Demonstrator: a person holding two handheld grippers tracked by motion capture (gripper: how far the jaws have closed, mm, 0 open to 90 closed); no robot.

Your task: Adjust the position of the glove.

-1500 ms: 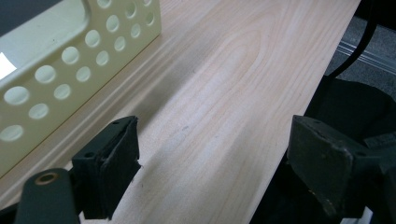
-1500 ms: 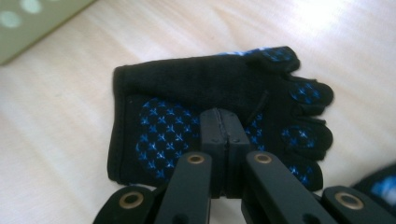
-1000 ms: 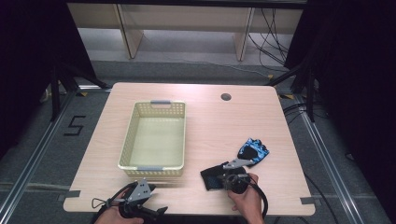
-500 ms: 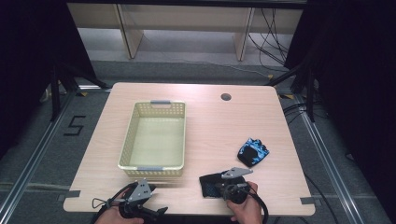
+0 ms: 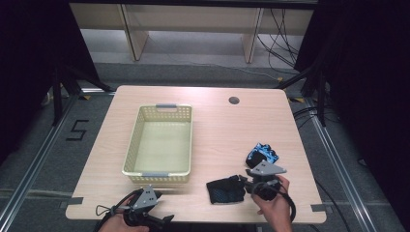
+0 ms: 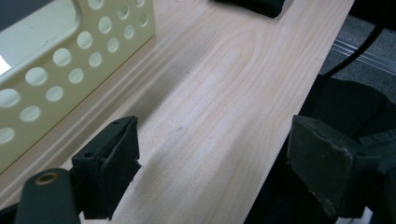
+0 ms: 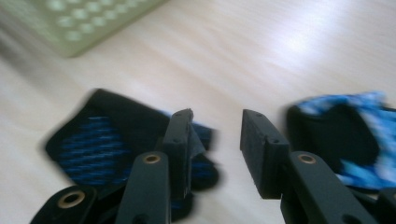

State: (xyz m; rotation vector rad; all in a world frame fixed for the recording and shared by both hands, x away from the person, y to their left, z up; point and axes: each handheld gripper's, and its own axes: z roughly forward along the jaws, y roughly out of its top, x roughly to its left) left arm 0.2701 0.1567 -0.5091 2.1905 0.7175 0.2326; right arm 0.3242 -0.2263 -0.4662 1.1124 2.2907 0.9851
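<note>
In the high view the right gripper (image 5: pixel 244 182) sits low and right of centre in the frame, held by a hand (image 5: pixel 273 208) that comes in from the bottom edge. Its jaws stand parted with nothing between them. Just left of it, touching its tip, a black sock with a blue pattern (image 5: pixel 225 190) lies flat on the pale wooden surface (image 5: pixel 217 125). A second sock, bright blue and black (image 5: pixel 261 154), lies bunched up just above the gripper, apart from the first.

In the right gripper view the black sock (image 7: pixel 109 140) lies at the lower left, partly behind the left-hand jaw, and the bright blue one (image 7: pixel 348 130) sits at the right edge; bare surface shows through the gap between the jaws. The picture is blurred.

The left gripper (image 5: pixel 159 220) rests at the bottom left of the high view, near the front edge of the surface, its jaws wide apart and empty. A pale yellow perforated basket (image 5: pixel 159 171) stands just above it, left of centre. In the left gripper view the basket's holed wall (image 6: pixel 70 56) fills the upper left corner
</note>
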